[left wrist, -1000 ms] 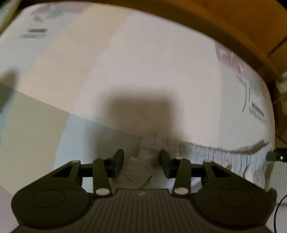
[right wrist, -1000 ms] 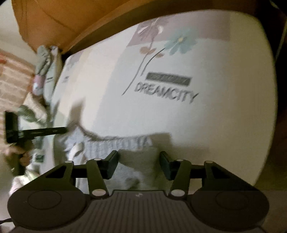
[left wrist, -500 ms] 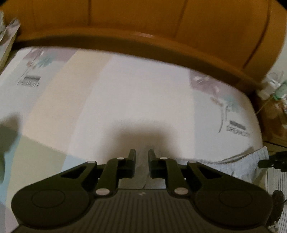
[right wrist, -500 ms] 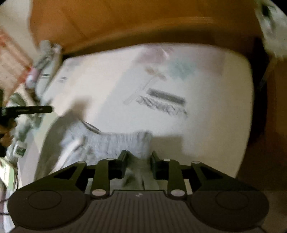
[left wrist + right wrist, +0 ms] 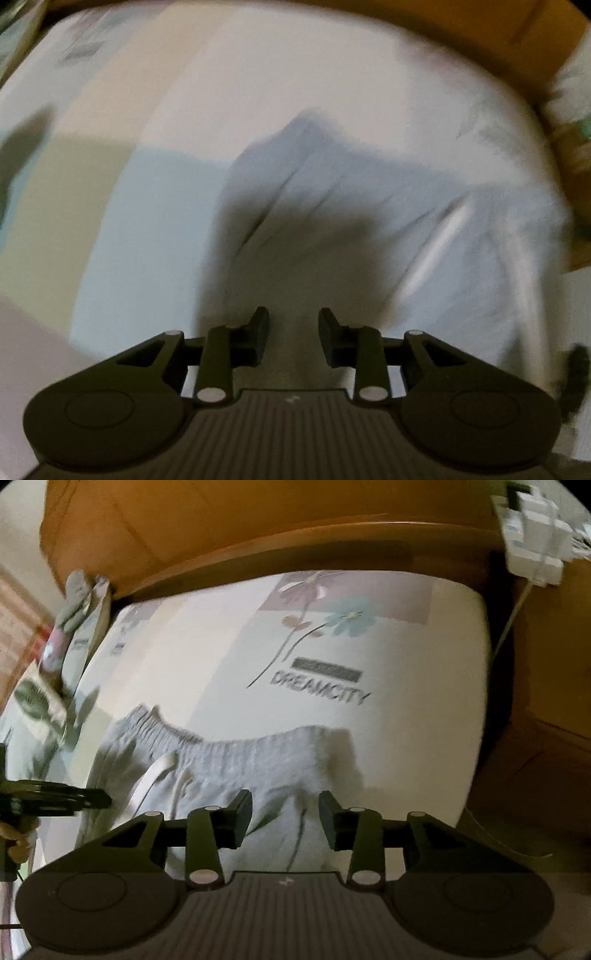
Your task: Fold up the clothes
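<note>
Your grey ribbed-waist drawstring sweatpants [image 5: 258, 768] lie near the bed's [image 5: 424, 701] headboard end, waistband running crosswise. Both the left gripper [image 5: 293, 328] and right gripper [image 5: 285, 812] have just been opening, jaws apart, nothing between them, cloth directly beneath; the right sits nearer the waistband.
</note>
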Action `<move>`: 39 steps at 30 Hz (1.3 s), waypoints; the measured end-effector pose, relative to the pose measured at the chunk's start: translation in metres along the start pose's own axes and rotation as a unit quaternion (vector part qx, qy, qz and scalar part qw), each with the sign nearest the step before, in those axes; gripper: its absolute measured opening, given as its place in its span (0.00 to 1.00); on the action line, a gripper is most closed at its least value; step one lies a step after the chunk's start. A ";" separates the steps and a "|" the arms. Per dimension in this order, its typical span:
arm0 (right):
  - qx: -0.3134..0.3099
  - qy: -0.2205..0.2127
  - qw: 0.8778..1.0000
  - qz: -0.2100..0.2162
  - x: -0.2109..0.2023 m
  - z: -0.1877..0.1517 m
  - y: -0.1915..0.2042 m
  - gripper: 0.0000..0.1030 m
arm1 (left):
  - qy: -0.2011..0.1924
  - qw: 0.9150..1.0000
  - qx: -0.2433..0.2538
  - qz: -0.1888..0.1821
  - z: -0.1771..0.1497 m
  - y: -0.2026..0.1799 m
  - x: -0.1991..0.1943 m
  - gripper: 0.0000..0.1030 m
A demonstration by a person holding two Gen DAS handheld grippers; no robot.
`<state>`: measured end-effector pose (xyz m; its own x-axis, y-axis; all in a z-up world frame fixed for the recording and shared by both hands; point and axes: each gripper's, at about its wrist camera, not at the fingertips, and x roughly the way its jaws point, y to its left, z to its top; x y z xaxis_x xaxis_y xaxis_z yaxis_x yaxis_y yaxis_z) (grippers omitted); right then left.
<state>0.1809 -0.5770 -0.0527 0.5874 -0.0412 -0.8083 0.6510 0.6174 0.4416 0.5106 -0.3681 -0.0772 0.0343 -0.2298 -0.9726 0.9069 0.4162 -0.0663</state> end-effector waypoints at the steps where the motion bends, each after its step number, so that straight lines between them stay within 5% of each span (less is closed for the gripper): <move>1: -0.009 0.004 1.000 0.001 0.000 -0.001 0.006 0.45 | -0.005 1.000 -0.010 0.003 -0.005 0.004 -0.002 0.25; 11: -0.083 0.058 0.994 0.029 0.004 -0.021 0.061 0.57 | -0.058 0.998 -0.001 0.025 -0.063 -0.013 -0.063 0.42; 20: -0.186 0.110 0.975 0.055 0.001 -0.047 0.120 0.68 | -0.099 0.986 -0.127 0.051 -0.155 -0.034 -0.096 0.45; 23: -0.218 0.134 0.964 0.073 0.004 -0.055 0.141 0.68 | -0.112 0.976 -0.175 0.068 -0.192 -0.038 -0.113 0.57; 29: -0.284 0.179 0.935 0.117 0.016 -0.073 0.190 0.70 | -0.106 0.953 -0.265 0.105 -0.261 -0.055 -0.142 0.57; 39: -0.389 0.230 0.878 0.161 0.031 -0.116 0.256 0.80 | -0.101 0.891 -0.421 0.134 -0.348 -0.104 -0.144 0.64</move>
<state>0.3101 -0.3293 -0.0101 0.3078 0.4440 -0.8415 -0.1427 0.8960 0.4206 0.2649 -0.0718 -0.0075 0.3537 -0.1407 -0.9247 0.2209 0.9732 -0.0636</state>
